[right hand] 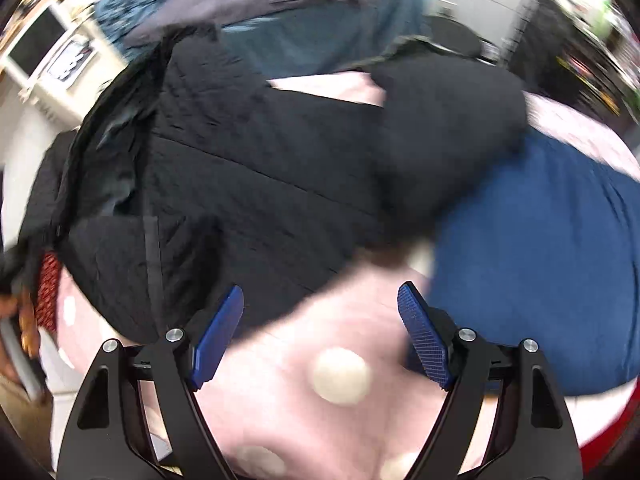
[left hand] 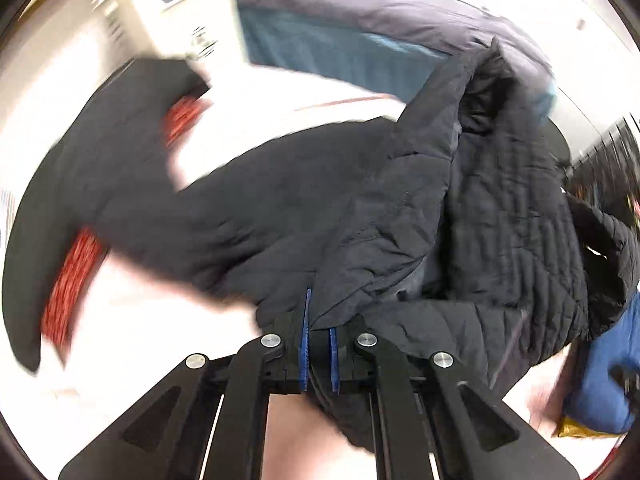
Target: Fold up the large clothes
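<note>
A large black quilted jacket (left hand: pixel 360 216) lies bunched on a pink bedspread with white dots (right hand: pixel 304 400). My left gripper (left hand: pixel 319 340) is shut on the jacket's edge, with fabric pinched between its blue pads and draped over the fingers. One sleeve stretches to the left (left hand: pixel 92 184). In the right wrist view the jacket (right hand: pixel 248 176) fills the middle, a sleeve lying to the right (right hand: pixel 448 128). My right gripper (right hand: pixel 320 320) is open and empty, just above the bedspread in front of the jacket's near hem.
A blue garment (right hand: pixel 540 264) lies right of the jacket. A red patterned cloth (left hand: pixel 76 280) lies under the left sleeve. A grey and teal duvet (left hand: pixel 360 32) is heaped behind. White furniture (left hand: pixel 172 4) stands at the back left. The frames are motion-blurred.
</note>
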Available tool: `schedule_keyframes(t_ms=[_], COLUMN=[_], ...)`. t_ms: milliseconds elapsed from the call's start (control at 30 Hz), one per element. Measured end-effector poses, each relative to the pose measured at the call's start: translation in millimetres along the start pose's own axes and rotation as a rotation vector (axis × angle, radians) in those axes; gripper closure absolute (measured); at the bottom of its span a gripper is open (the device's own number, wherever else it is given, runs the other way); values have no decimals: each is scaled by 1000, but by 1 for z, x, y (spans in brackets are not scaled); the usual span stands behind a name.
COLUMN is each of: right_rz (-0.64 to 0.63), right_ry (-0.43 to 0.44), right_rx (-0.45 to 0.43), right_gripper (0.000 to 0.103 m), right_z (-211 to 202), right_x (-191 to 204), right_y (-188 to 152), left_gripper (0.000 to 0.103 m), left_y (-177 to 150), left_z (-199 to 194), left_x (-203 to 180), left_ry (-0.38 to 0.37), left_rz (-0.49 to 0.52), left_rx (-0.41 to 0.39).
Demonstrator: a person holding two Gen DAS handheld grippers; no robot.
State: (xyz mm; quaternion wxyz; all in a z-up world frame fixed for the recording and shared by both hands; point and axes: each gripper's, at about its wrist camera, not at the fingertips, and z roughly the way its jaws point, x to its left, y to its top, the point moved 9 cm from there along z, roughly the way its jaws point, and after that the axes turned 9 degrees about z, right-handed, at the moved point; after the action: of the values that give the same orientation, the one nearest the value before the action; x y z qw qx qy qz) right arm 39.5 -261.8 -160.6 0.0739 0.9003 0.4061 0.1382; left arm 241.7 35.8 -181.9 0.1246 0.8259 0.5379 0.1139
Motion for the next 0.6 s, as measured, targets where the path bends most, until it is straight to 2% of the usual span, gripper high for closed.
schedule_keyframes(t_ms=[67,133,233,300,367,433,467,500,567,600], right_rz=[-35,-43,-6,5,5,28,58,76,68,48], right_ry=[58,105,178,184,138,63,53,48,-18,-49], right_rx=[26,40,67,105,102,96,97,109,160,159], right_gripper=[24,24,24,24,24,24,24,24,25,42], right_z=[17,30,50,69,93,112,123,133,160,168], right_x=[39,73,125,158,189,204,210,215,217,215], right_y=[15,30,55,60,68,74,78,79,71,69], left_gripper=[96,96,96,96,96,96,96,96,96,96], left_y=[-27,-44,-63,-71,-72,-76,-77,-82,-87,-89], left_z=[-3,-6,-12,-18,-19,-25,-26,-28,-29,-29], left_x=[23,32,30,23,14,11,9,8,8,8], left_ry=[-12,-9,2,-4,-6,-11,-9,-5,-3,-6], left_rz=[-57,-63,-50,-42,-25,-16,-7,0,5,5], left_rx=[31,37,31,25,25,12,11,11,11,12])
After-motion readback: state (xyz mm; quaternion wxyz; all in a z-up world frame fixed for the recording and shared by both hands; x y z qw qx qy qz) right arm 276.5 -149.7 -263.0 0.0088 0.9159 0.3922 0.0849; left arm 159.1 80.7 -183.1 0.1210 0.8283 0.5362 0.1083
